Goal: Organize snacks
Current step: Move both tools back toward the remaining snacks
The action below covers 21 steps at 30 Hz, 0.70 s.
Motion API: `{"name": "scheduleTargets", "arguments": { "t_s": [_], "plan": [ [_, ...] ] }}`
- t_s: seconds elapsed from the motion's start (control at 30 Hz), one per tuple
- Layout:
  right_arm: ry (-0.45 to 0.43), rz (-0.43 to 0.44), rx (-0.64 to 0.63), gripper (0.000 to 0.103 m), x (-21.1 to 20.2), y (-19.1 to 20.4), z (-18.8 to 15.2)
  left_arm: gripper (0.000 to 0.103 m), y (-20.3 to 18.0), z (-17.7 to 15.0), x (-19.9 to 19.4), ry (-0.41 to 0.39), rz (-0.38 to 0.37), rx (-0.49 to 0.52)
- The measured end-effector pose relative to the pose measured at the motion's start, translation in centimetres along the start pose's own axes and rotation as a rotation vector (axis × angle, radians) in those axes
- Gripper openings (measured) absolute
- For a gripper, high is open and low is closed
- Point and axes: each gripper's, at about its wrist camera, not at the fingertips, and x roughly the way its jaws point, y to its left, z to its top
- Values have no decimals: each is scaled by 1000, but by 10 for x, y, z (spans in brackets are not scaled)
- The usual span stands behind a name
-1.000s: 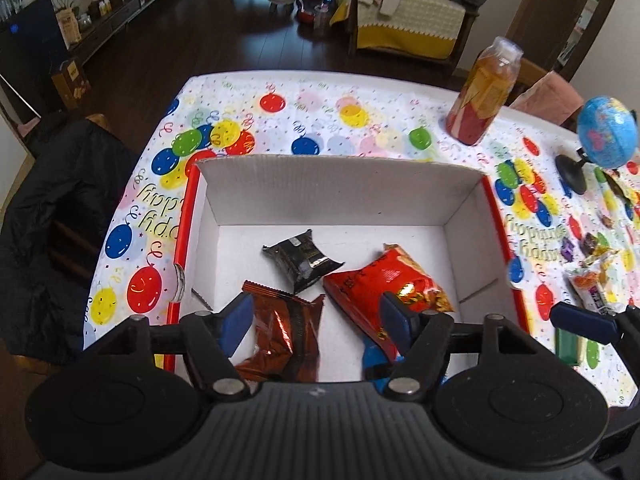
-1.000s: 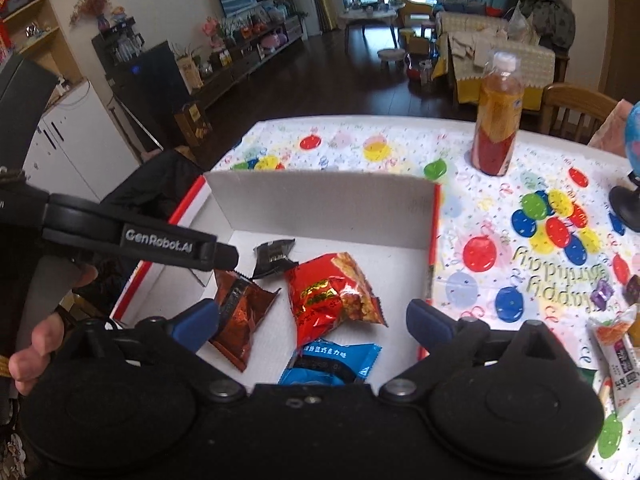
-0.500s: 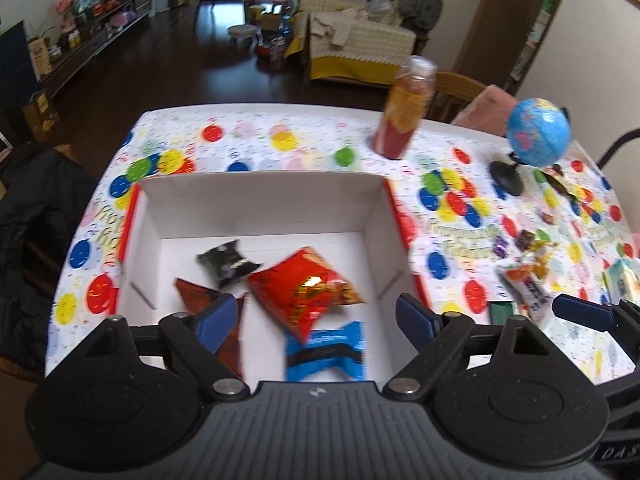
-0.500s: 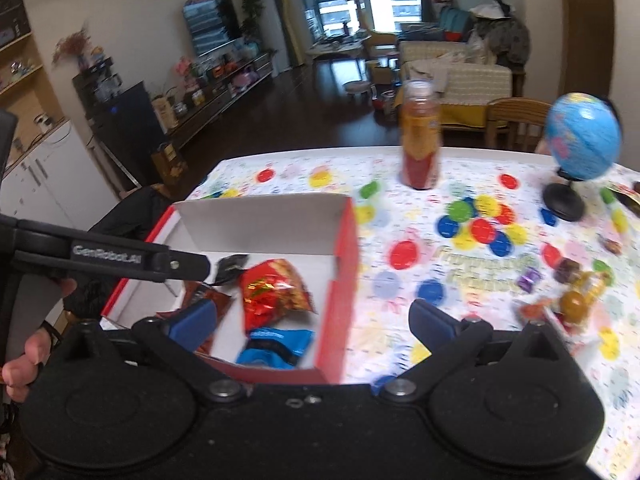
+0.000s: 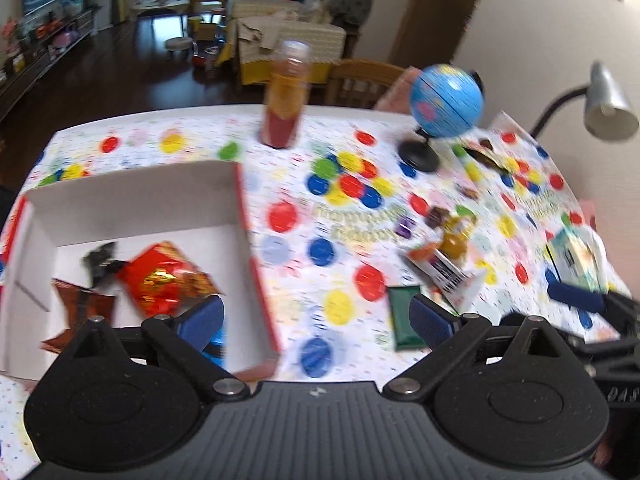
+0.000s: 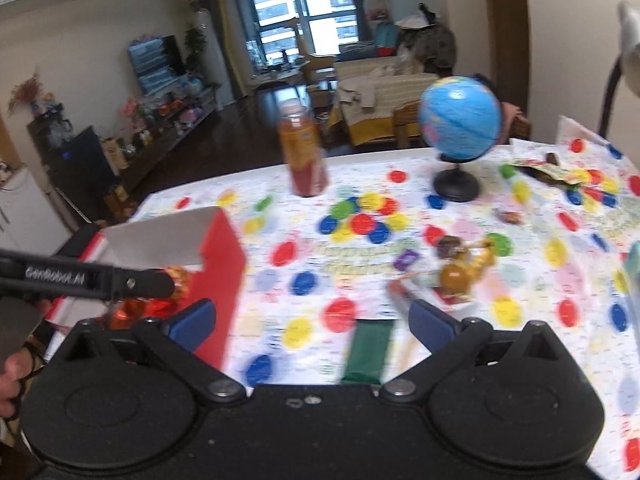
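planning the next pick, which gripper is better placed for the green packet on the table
Right. The green packet lies between the open right gripper fingers, whereas the open left gripper has it beside one finger, nearer the box.

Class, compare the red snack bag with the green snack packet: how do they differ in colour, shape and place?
The red snack bag is shiny red and gold; the green snack packet is plain dark green. The red bag is puffy and crinkled; the green packet is a flat rectangle. The red bag lies inside the box; the green packet lies outside on the tablecloth. Both lie ungripped.
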Motion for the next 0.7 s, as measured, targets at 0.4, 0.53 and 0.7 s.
{"name": "scheduleTargets", "arguments": {
  "t_s": [0.4, 0.53, 0.7],
  "plan": [
    [105, -107, 11, 102, 29, -84, 2, 100, -79, -10, 70, 118, 61, 83],
    [136, -96, -1, 100, 48, -98, 8, 100, -90, -11, 92, 152, 98, 93],
    [175, -64, -34, 91, 73, -105, 16, 100, -97, -9, 119, 204, 137, 71]
  ]
}}
